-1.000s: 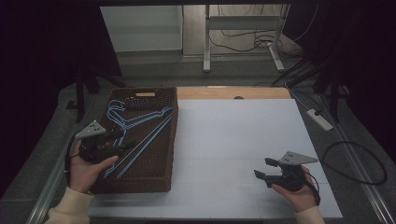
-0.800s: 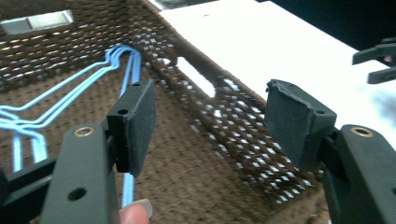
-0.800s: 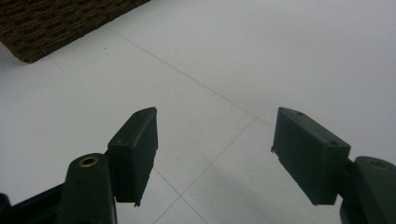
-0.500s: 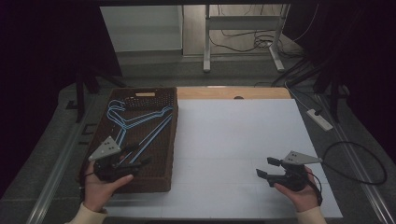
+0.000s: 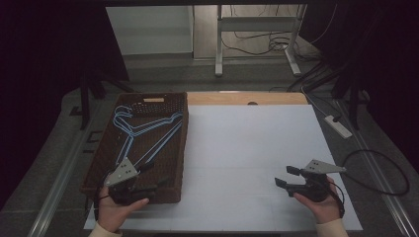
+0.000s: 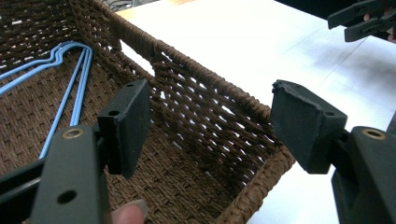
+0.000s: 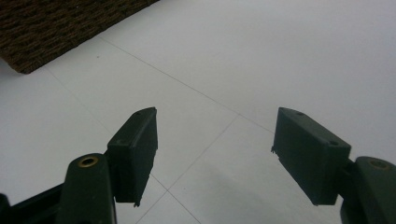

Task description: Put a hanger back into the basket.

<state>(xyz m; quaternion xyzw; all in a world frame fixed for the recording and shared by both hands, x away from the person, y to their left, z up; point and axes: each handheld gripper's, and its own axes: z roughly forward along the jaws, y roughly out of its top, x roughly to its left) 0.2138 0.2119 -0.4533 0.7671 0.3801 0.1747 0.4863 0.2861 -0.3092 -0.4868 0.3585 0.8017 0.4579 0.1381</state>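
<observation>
Where its brown weave is open, the wicker basket (image 5: pixel 175 148) holds blue hangers (image 5: pixel 143 131).

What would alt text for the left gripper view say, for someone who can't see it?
Two black jaws of the left gripper stand open astride the near corner wall of a brown woven basket, touching nothing. Blue wire hangers lie on the basket's floor at left. Beyond the rim is a white table, with the right gripper at the top right corner.
</observation>
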